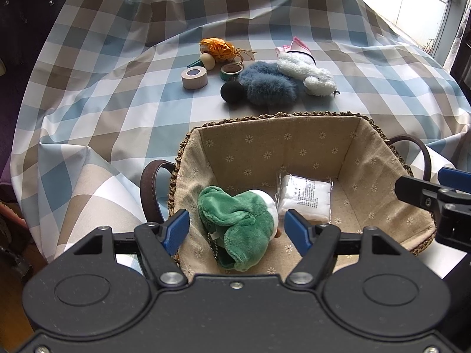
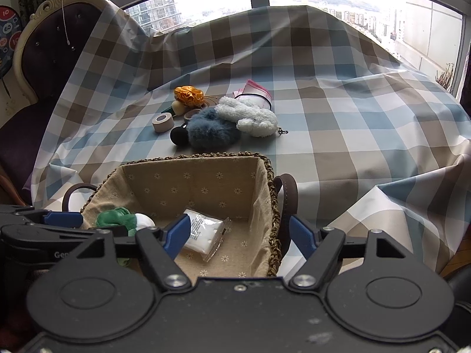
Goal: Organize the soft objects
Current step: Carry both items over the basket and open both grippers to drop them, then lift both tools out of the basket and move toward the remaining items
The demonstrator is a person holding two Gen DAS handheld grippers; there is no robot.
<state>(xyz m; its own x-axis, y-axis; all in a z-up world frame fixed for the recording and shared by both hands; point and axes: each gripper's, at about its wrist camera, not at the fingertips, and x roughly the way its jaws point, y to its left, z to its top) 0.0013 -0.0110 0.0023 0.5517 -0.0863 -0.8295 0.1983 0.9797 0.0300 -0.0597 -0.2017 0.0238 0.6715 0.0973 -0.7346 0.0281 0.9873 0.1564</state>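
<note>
Both grippers, left gripper (image 1: 237, 231) and right gripper (image 2: 240, 235), hang wide open and empty over the fabric-lined woven basket (image 1: 294, 117); next, grasp the fluffy blue plush (image 1: 266, 83) gently at its middle.

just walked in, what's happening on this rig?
Soft-item sorting into the lined basket. The left gripper, jaws open, hangs over a green plush lying inside beside a bagged white pack. The right gripper is open and empty. The blue fluffy toy and white fleece toy remain on the checked cloth.
</note>
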